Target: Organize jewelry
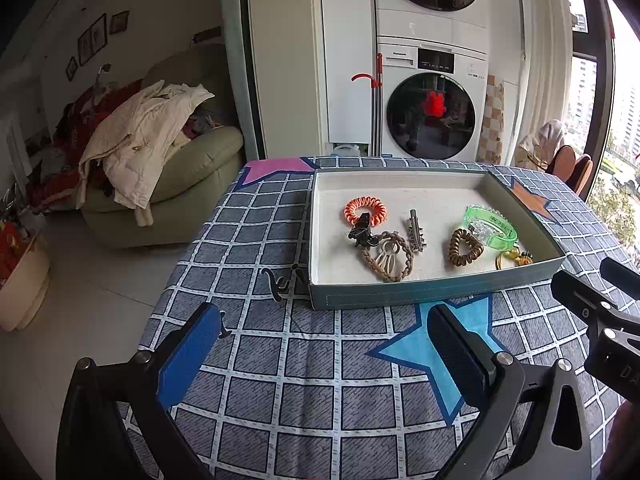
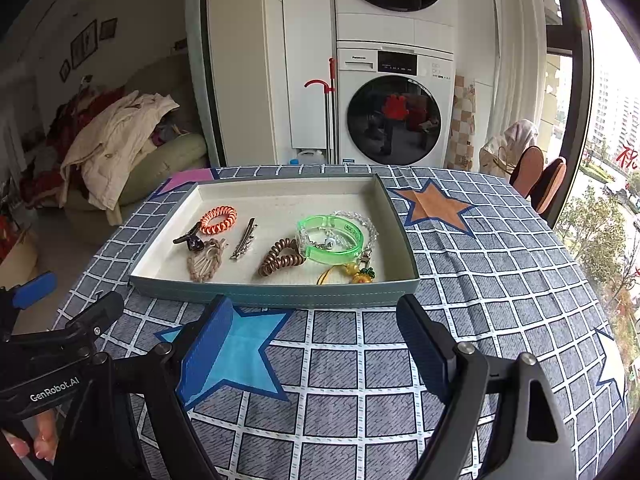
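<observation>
A shallow rectangular tray (image 2: 276, 294) rests on a checked tablecloth (image 2: 360, 360), its long axis running left to right across both views, with the near long wall facing the grippers. The left gripper (image 1: 320, 344) and right gripper (image 2: 312, 332) each hover above the cloth just short of that wall, fingers spread wide with nothing between them.

Inside the tray, from left to right in the right wrist view: an orange coil hair tie (image 2: 218, 219) touching a dark claw clip (image 2: 190, 239); a braided tan band (image 2: 206, 261) just beside the clip; a silver hair clip (image 2: 244, 239), its long axis slanting from near-left to far-right; a brown coil hair tie (image 2: 279, 260); and a green bangle (image 2: 330, 239) overlapping a clear bead bracelet (image 2: 370, 224). A yellow charm (image 2: 360, 274) lies near the front wall. A washing machine (image 2: 394, 116) stands behind the table.
</observation>
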